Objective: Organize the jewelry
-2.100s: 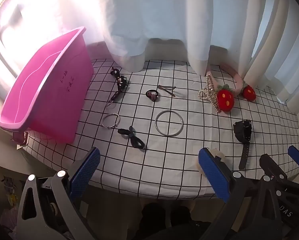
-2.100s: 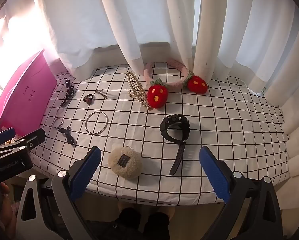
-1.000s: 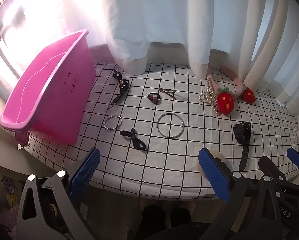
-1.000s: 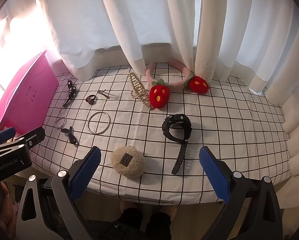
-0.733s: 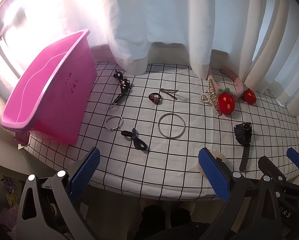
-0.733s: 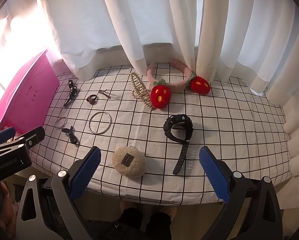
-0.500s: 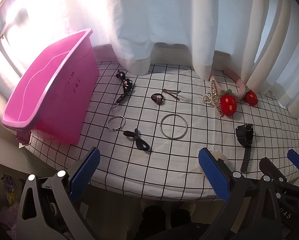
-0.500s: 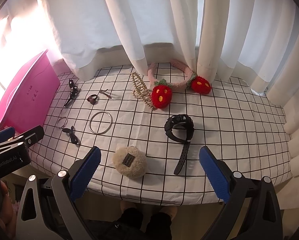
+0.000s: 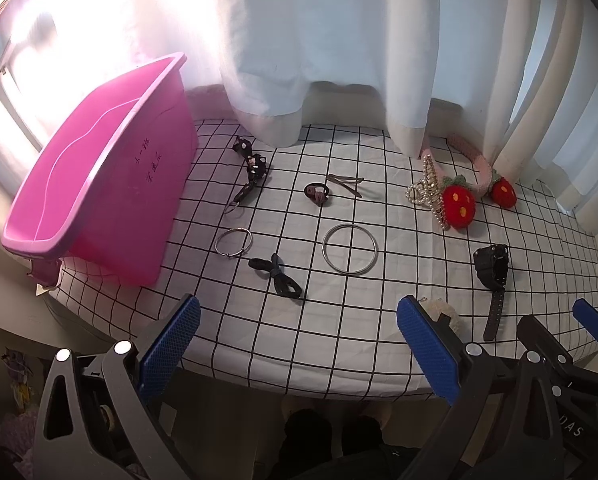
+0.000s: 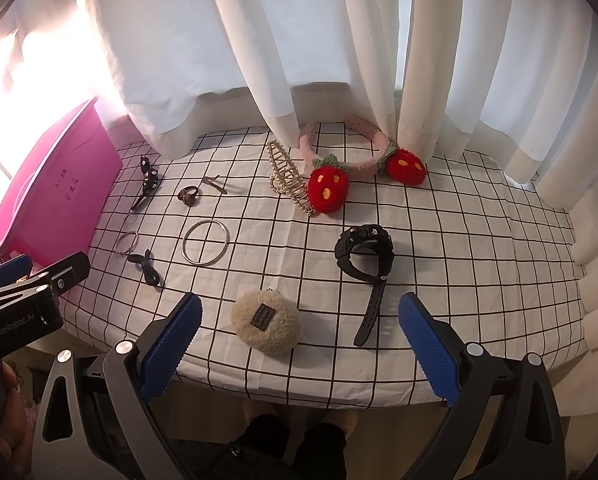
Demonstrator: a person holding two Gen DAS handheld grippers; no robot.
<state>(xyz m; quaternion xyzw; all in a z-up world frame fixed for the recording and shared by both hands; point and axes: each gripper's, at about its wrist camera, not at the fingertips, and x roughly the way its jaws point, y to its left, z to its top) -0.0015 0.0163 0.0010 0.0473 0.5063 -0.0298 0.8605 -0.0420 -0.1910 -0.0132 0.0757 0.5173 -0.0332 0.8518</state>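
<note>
Jewelry lies spread on a checked cloth. A pink bin (image 9: 99, 200) stands at the left, also in the right wrist view (image 10: 51, 208). A large silver bangle (image 9: 350, 250), a small ring bangle (image 9: 233, 241), a black bow tie (image 9: 277, 276), a brown hair tie (image 9: 317, 194), a pearl claw clip (image 9: 429, 196), a strawberry headband (image 10: 355, 168), a black watch (image 10: 365, 256) and a fluffy cream pouch (image 10: 266, 321) lie apart. My left gripper (image 9: 299, 344) is open and empty at the near edge. My right gripper (image 10: 299, 344) is open and empty, near the pouch.
White curtains (image 10: 299, 60) hang along the back edge of the table and touch the headband. A black beaded strap (image 9: 251, 172) lies near the bin. The other gripper shows at the lower left in the right wrist view (image 10: 27, 292). The cloth's front edge (image 9: 299, 376) is close.
Both grippers have drawn back a little and shifted slightly left, so the objects sit further right and lower in view. Nothing on the table moved. Both stay open.
</note>
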